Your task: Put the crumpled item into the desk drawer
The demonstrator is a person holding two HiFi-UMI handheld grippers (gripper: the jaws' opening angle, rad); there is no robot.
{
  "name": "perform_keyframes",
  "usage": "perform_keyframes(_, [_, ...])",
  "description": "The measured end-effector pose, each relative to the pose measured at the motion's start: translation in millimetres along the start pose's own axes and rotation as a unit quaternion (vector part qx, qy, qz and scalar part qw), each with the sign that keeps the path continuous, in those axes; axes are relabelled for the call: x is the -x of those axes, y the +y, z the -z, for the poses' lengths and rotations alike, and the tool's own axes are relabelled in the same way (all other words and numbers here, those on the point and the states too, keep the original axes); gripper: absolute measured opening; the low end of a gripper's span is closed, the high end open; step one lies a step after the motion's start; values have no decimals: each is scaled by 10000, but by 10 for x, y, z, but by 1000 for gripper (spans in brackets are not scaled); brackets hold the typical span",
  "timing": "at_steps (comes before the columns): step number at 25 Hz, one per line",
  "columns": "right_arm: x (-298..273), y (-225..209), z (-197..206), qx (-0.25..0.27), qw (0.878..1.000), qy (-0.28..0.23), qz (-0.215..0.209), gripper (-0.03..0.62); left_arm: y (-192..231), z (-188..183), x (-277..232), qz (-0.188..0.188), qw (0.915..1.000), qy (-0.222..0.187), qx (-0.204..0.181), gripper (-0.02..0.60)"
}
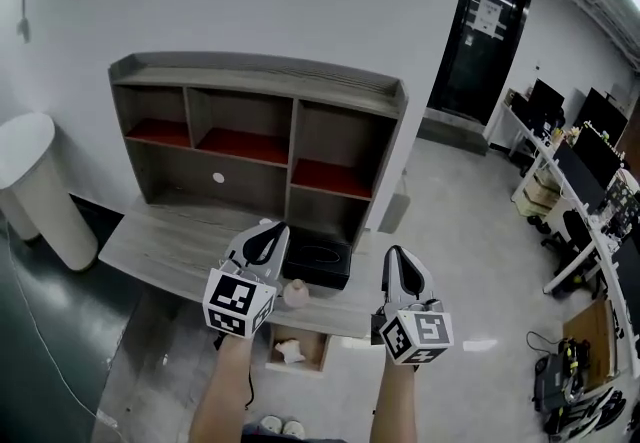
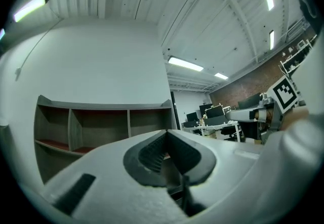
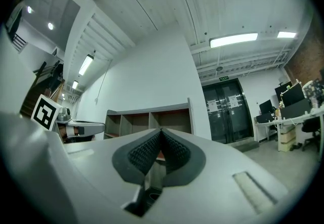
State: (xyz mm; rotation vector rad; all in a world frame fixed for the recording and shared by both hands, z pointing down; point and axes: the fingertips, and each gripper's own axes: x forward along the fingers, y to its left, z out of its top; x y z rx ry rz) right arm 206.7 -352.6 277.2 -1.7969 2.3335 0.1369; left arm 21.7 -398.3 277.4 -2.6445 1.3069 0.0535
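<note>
In the head view a small beige crumpled lump (image 1: 296,293) lies at the front edge of the grey desk (image 1: 160,243). Below that edge a wooden drawer (image 1: 316,349) stands pulled out, with a white crumpled item (image 1: 290,353) inside. My left gripper (image 1: 272,229) is held above the desk, just left of the lump, jaws shut and empty. My right gripper (image 1: 395,253) hovers to the right of the drawer, also shut on nothing. In the left gripper view the left gripper (image 2: 166,133) points up at the shelf unit; in the right gripper view the right gripper (image 3: 161,130) points the same way.
A shelf unit (image 1: 255,126) with red-lined compartments stands on the desk's back half. A black box (image 1: 318,263) sits in front of it. A white round bin (image 1: 40,186) stands at the left. Office desks with monitors (image 1: 585,156) line the right side.
</note>
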Motion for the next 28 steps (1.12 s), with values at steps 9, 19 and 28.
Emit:
perform_keyframes(9, [81, 29, 68, 11, 9998, 178, 121, 9, -52, -18, 81, 67, 10000, 53, 1, 3])
perform_keyframes(19, [172, 20, 93, -31, 9996, 242, 168, 9, -166, 26, 103, 211, 9997, 102, 33, 3])
perform_keyframes(28, [155, 43, 124, -62, 9996, 251, 139, 9, -152, 78, 114, 216, 9996, 161, 33, 3])
